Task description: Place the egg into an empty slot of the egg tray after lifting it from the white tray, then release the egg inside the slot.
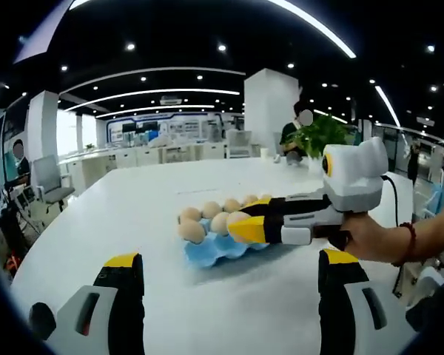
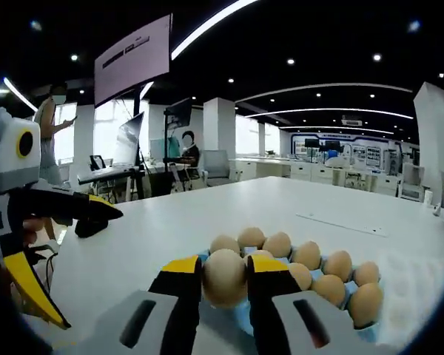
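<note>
A blue egg tray [image 1: 214,255] lies on the white table [image 1: 133,200] with several tan eggs in its slots. In the left gripper view my right gripper [image 1: 240,225] reaches in from the right, shut on one egg [image 1: 235,219] held just over the tray's near side. The right gripper view has that egg [image 2: 224,277] pinched between the yellow-tipped fingers [image 2: 179,268] of my right gripper [image 2: 223,275], with the tray [image 2: 241,316] and its eggs [image 2: 311,259] right behind. My left gripper [image 1: 231,259] stands wide open and holds nothing; it appears at the left as well [image 2: 89,270].
The table [image 2: 207,214] is long and mostly bare, with a thin flat sheet [image 2: 340,222] beyond the tray. A potted plant [image 1: 318,133] stands at its far end. Office chairs [image 1: 48,181], desks and people are around the room.
</note>
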A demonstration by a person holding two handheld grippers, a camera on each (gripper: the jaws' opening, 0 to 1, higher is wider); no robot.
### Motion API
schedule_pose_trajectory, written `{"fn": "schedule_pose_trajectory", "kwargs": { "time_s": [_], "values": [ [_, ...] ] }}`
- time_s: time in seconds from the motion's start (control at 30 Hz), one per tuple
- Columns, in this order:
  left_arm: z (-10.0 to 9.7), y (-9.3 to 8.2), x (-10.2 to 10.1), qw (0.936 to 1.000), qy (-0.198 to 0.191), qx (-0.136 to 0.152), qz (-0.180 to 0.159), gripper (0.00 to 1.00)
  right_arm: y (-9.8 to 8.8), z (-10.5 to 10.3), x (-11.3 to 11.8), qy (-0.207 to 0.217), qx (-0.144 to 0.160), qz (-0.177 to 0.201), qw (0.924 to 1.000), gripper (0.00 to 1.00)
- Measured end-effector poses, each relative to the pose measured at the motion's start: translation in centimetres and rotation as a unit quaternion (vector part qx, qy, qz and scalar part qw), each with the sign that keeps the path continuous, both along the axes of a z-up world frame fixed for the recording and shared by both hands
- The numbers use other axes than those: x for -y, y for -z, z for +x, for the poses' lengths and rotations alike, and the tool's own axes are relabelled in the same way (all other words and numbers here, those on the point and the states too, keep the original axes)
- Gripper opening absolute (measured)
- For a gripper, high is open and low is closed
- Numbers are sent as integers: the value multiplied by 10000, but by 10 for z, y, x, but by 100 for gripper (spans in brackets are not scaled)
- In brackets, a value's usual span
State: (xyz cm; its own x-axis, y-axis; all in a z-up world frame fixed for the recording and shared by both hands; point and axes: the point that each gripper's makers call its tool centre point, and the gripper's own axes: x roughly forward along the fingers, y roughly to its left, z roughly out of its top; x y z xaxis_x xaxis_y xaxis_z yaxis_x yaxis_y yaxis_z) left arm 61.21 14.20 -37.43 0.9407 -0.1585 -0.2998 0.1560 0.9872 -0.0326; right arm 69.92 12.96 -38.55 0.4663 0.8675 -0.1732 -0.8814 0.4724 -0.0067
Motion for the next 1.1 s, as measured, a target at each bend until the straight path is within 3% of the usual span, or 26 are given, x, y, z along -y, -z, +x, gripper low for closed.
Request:
{"fn": "schedule_pose_trajectory", "kwargs": {
  "time_s": [0.13,0.17,0.27,0.33,0.37,0.4,0.5,0.6,0.7,0.97,1.03,1.1],
  "values": [
    [-3,2,0,10000,-5,-38,37,100,4,-4,-18,-97,82,-61,9999,23],
    [-3,2,-1,10000,29,-48,64,100,4,-2,-24,-114,81,-57,9999,19],
    [-4,2,-3,9999,64,-71,111,100,-10,-1,-33,-126,135,204,9996,16],
    [-3,-2,2,9999,135,-16,-51,100,-3,-4,-39,-260,155,-98,9995,16],
    [-3,-4,3,9999,128,20,-16,100,8,-3,-37,-89,-99,-145,9998,16],
    [-3,-5,1,9998,120,46,171,100,11,-2,-36,-93,-63,-192,9998,16],
    [-3,-2,-2,9998,84,-46,192,100,20,-2,-32,-69,74,-249,9996,17],
    [-5,-1,0,9999,124,-33,52,100,16,-3,-28,-114,32,-165,9998,18],
    [-6,3,-4,9998,50,-101,136,100,13,-5,-25,-136,278,-236,9992,19],
    [-7,8,-12,9997,-46,-192,168,100,17,1,-14,-32,213,-296,9993,21],
    [-10,9,-14,9996,-106,-223,152,100,18,3,-14,6,219,-360,9991,22],
    [-12,9,-13,9996,-144,-198,122,100,25,11,-4,314,273,-711,9966,24]
  ]
}}
